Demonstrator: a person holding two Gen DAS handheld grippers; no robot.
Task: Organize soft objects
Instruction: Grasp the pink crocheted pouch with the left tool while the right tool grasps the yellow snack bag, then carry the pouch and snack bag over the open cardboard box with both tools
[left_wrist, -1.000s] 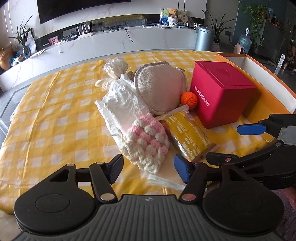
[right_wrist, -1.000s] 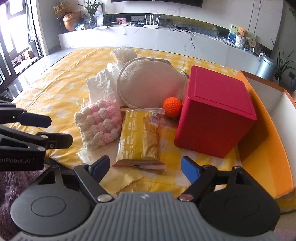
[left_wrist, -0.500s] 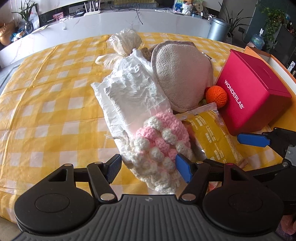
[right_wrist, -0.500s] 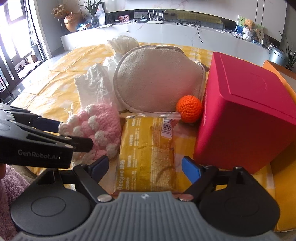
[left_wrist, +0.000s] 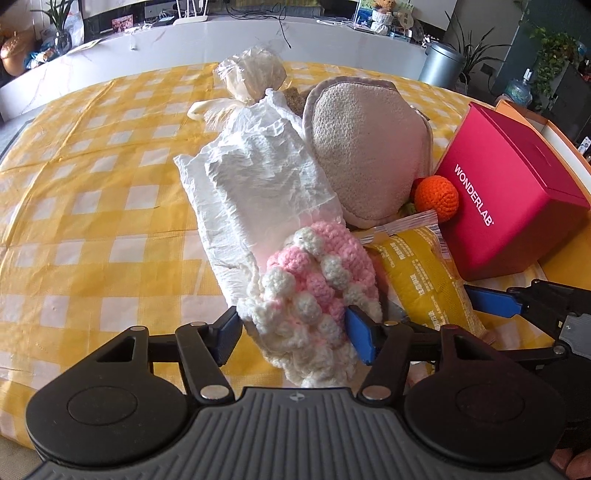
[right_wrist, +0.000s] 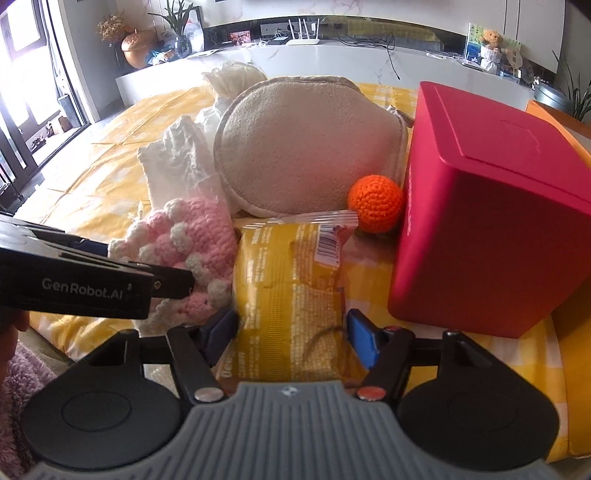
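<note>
A pink and white crochet piece (left_wrist: 314, 291) lies on the yellow checked cloth (left_wrist: 92, 184), its near end between the open jaws of my left gripper (left_wrist: 291, 334). A yellow snack packet (right_wrist: 291, 295) lies between the open jaws of my right gripper (right_wrist: 293, 338). Behind them lie a white crumpled cloth (left_wrist: 255, 184), a beige round pad (left_wrist: 365, 155), an orange crochet ball (left_wrist: 436, 197) and a tied cream bag (left_wrist: 251, 77). The crochet piece also shows in the right wrist view (right_wrist: 184, 243).
A red WONDERLAB box (left_wrist: 513, 192) stands to the right, against the ball. An orange tray edge (right_wrist: 569, 328) lies beyond it at the far right. The left gripper's body (right_wrist: 85, 284) crosses the right view's left side.
Both grippers have moved forward and down. The crochet piece now sits between the left jaws and the snack packet between the right jaws. Both jaws stay open.
</note>
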